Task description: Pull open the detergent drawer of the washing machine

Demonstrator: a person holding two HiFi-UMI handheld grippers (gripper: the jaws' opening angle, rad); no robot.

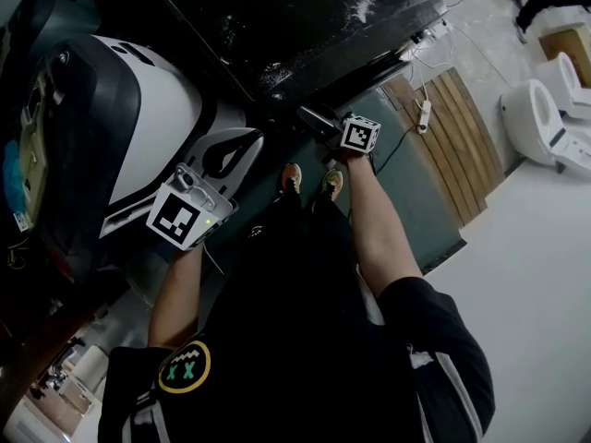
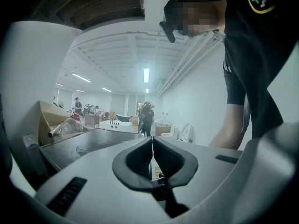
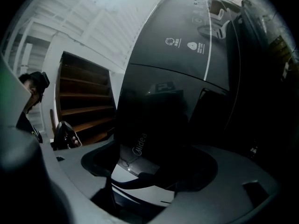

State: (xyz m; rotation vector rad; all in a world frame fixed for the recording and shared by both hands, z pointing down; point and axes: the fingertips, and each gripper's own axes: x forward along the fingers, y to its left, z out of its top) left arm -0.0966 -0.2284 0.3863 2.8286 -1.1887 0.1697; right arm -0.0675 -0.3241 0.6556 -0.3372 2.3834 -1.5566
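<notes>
The dark washing machine (image 1: 305, 17) fills the top of the head view. My right gripper (image 1: 312, 118) reaches to its front edge. In the right gripper view the dark detergent drawer front (image 3: 149, 120), printed with a brand name, stands between the jaws of the right gripper (image 3: 149, 157). Both pads lie against its sides. The machine's control panel (image 3: 187, 55) rises behind it. My left gripper (image 1: 231, 150) hangs off to the left, away from the machine. Its pads meet with nothing between them in the left gripper view (image 2: 152, 146).
A large white and dark appliance (image 1: 138, 109) stands close on the left. A wooden pallet (image 1: 452, 137) and a power strip (image 1: 424, 113) lie to the right on a green mat (image 1: 416, 201). White toilets (image 1: 545, 118) stand far right. The person's feet (image 1: 309, 183) are below the machine.
</notes>
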